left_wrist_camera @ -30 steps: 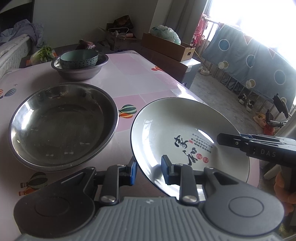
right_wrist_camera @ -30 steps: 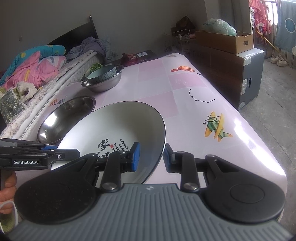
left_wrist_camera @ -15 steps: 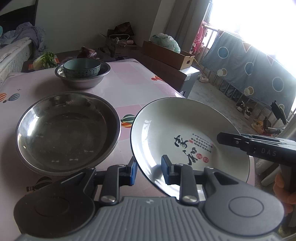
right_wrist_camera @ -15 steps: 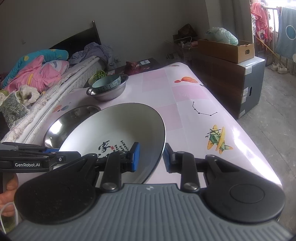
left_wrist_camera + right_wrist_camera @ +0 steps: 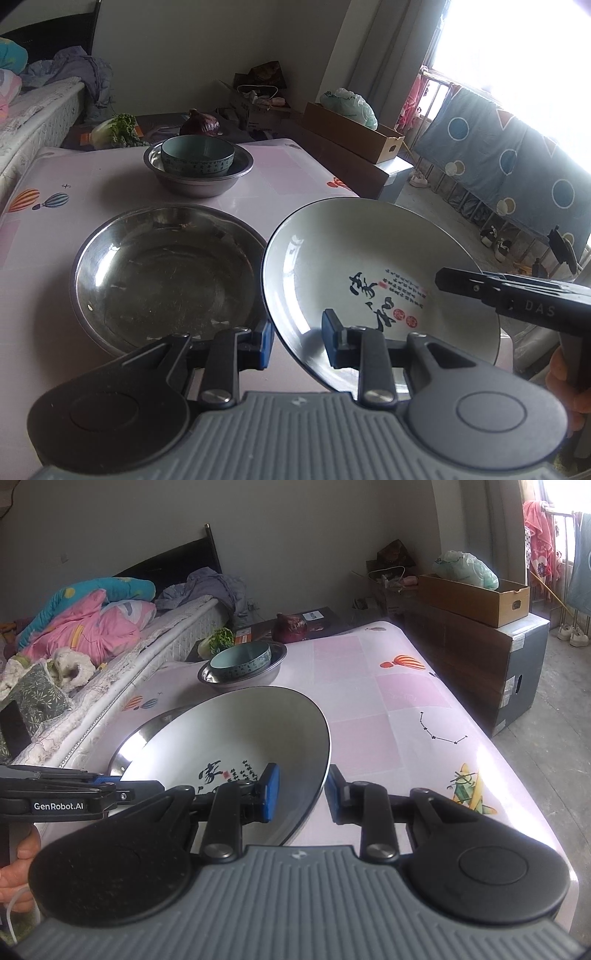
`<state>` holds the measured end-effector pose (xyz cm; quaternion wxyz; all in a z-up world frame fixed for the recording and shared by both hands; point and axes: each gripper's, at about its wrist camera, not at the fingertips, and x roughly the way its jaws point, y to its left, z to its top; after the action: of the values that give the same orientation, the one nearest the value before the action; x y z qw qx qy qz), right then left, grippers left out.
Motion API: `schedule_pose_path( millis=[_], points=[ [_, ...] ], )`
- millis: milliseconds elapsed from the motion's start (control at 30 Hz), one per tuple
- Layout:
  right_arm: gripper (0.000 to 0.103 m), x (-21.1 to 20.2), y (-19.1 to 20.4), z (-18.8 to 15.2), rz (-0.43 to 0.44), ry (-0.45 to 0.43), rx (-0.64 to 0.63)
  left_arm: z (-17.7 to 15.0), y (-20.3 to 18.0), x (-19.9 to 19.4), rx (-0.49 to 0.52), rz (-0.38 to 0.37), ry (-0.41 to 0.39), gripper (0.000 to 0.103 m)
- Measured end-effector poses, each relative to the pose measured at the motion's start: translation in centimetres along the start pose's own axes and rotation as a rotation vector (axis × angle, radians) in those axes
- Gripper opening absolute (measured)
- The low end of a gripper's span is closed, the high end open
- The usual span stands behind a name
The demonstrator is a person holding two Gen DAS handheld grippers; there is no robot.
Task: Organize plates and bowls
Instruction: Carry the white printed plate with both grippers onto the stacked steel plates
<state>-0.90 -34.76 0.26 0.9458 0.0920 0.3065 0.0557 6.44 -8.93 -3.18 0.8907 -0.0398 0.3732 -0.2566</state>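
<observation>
A white plate (image 5: 369, 258) (image 5: 229, 738) with black calligraphy hangs above the pink table (image 5: 388, 709), tilted, held by both grippers. My left gripper (image 5: 297, 341) is shut on its near left rim. My right gripper (image 5: 303, 795) is shut on the opposite rim, one blue pad inside the plate and one outside. A wide steel basin (image 5: 166, 273) lies empty on the table just left of the plate. In the right wrist view the plate hides most of that basin (image 5: 136, 738). At the table's far end a teal bowl (image 5: 197, 153) sits inside a small steel bowl (image 5: 195, 184).
A bed with bedding (image 5: 85, 627) runs along the table's left side. A cardboard box (image 5: 476, 594) on a dark cabinet stands to the right. Vegetables (image 5: 118, 129) lie on a low stand behind the table. A hand (image 5: 18, 871) grips the left handle.
Both grippers have risen with the plate between them. The table, basin and far bowls now sit lower and farther off, and the plate's left rim has come over the basin's edge.
</observation>
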Motion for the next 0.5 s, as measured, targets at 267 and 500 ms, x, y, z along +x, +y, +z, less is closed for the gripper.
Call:
schedule_pose_path(
  millis=[267,500],
  points=[
    [0.026,2.3,2.9,1.7,0.048,0.010,-0.030,0.5,3.1,-1.2,-0.048,0.040,-0.021,0.029],
    [0.026,5.9,5.9,2.9,0.106,0.040,-0.048,0.7,6.4,-1.8,-0.099,0.094,-0.022,0.028]
  ],
)
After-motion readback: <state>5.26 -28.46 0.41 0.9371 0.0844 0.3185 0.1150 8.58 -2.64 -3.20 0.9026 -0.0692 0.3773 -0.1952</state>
